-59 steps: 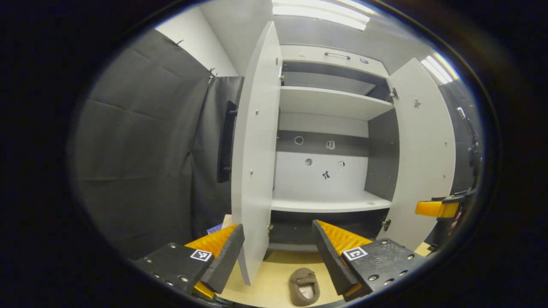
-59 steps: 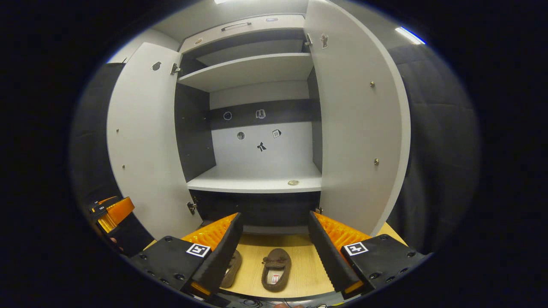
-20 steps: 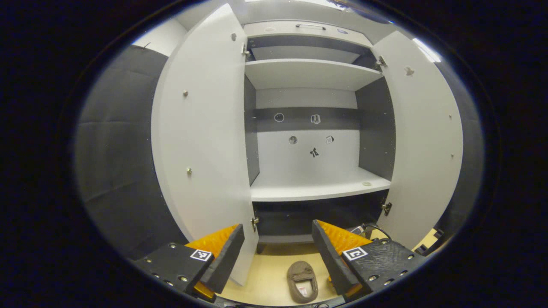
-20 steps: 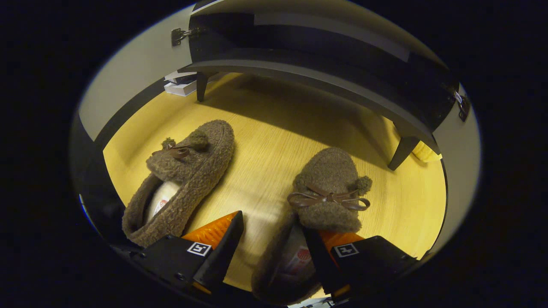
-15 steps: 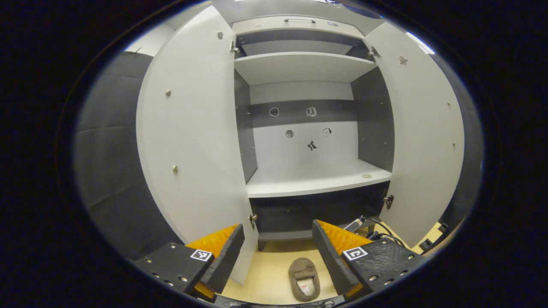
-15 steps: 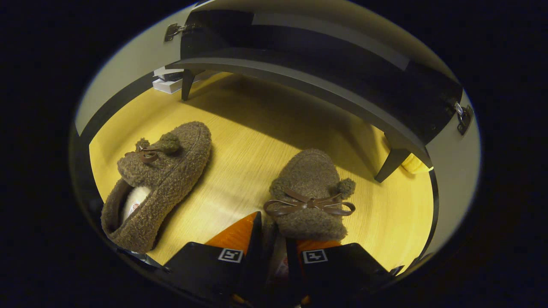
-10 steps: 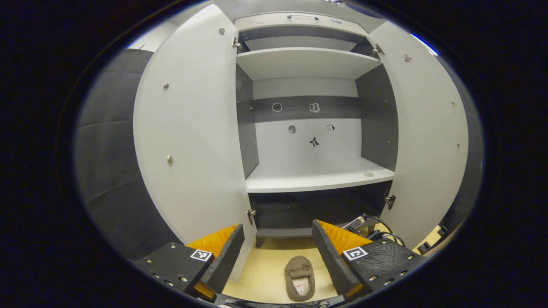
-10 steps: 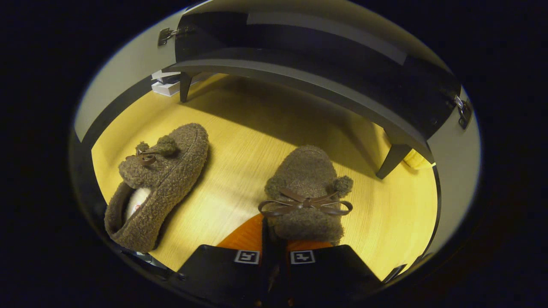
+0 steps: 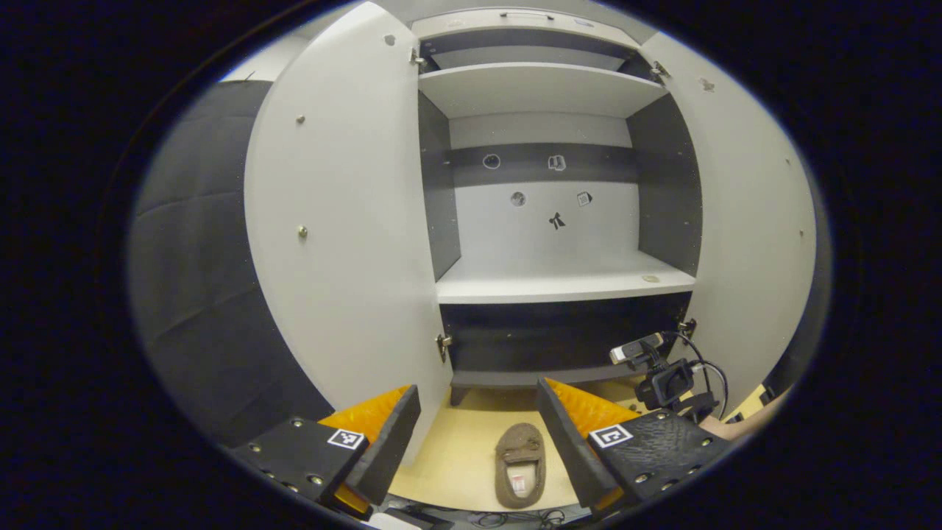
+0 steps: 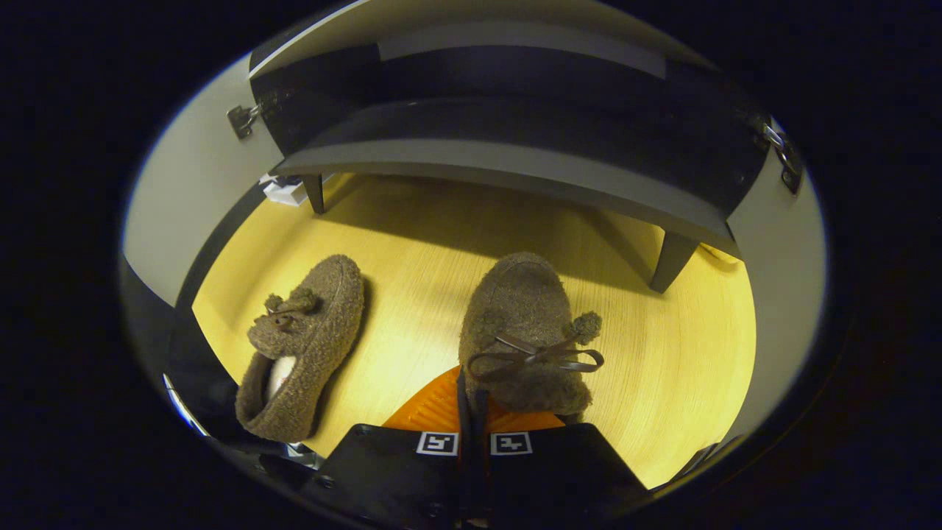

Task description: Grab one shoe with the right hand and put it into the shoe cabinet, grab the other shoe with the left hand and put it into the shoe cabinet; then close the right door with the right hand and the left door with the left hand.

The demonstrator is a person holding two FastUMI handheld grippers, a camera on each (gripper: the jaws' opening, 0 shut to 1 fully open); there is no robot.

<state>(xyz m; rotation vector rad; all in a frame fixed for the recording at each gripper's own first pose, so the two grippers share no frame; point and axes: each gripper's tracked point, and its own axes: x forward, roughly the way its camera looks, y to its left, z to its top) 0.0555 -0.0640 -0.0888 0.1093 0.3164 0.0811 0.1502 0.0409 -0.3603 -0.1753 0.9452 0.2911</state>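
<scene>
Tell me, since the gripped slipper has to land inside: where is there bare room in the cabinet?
The white shelf between the open doors is bare but for a small disc near its right front. The dark lower compartment looks free too. Its right front is crowded by a camera.

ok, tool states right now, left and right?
Left tool: open, empty, above the slipper on the floor.
Right tool: closed on the slipper with the bow.
</scene>
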